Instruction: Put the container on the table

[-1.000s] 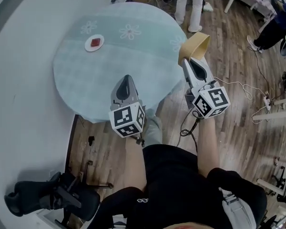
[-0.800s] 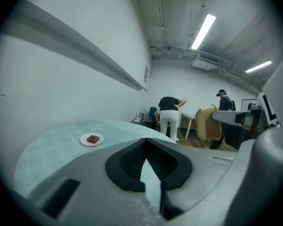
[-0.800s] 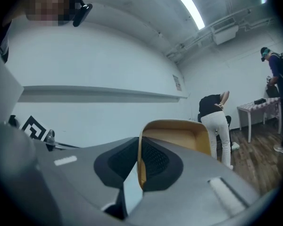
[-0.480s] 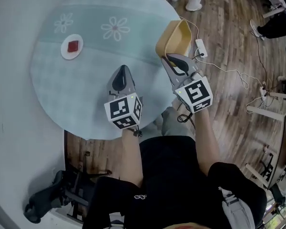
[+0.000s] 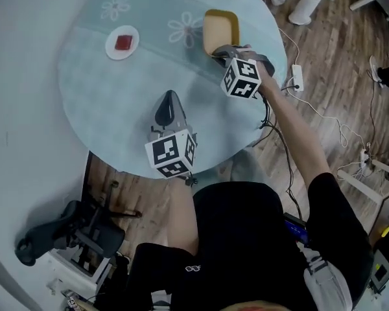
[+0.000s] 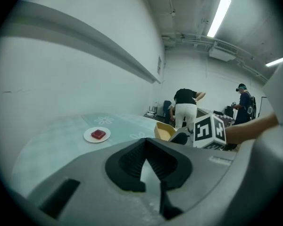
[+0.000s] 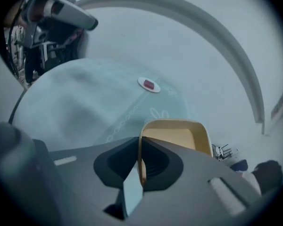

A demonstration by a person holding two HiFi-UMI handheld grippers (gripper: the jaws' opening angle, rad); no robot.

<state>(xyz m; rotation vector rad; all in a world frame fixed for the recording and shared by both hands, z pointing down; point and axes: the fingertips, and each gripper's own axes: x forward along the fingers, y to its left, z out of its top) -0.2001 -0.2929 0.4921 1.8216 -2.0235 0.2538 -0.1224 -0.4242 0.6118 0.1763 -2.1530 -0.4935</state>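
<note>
Wood floor (image 5: 337,57), white wall (image 6: 61,88), blk office chair (image 5: 71,229), ceiling strip light (image 6: 219,15) on.

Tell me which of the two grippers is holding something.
The right gripper: its jaws clamp the rim of the yellow container. The left gripper has nothing between its jaws.

surface: round table (image 5: 97,109) | on it: white plate (image 5: 133,48), red piece (image 5: 123,42)
</note>
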